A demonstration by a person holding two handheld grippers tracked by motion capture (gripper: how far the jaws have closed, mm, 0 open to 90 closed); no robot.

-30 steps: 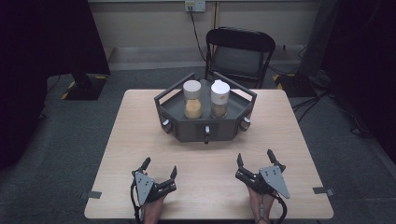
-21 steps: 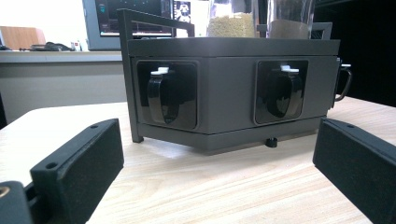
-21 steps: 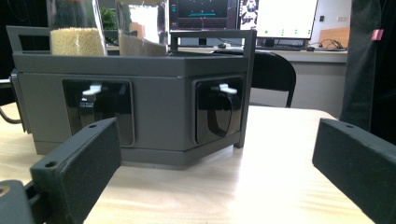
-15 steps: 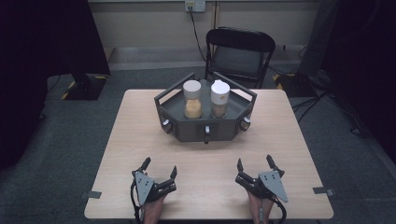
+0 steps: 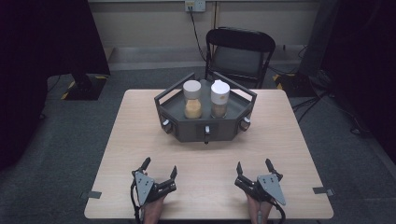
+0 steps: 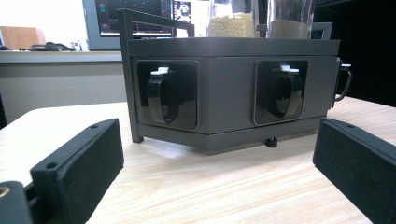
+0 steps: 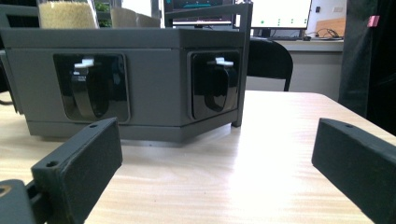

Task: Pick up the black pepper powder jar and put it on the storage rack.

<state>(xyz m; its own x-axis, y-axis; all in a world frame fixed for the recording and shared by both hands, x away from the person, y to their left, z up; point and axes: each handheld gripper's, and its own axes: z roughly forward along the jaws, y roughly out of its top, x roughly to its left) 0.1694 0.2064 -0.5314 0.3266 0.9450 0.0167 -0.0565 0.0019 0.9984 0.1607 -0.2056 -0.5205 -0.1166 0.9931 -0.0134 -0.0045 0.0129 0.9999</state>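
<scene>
A: Two grippers, left & right, jaws apart, empty, well short of the tray w/ both jars.
B: Right one's pulled back slightly; nothing started.

Jar tops beyond the frame's upper edge in both gripper views.

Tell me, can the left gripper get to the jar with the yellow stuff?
Probably yes. The left gripper is open, bare table lies ahead, and the jar stands uncovered in the grey tray, reachable from above.
</scene>
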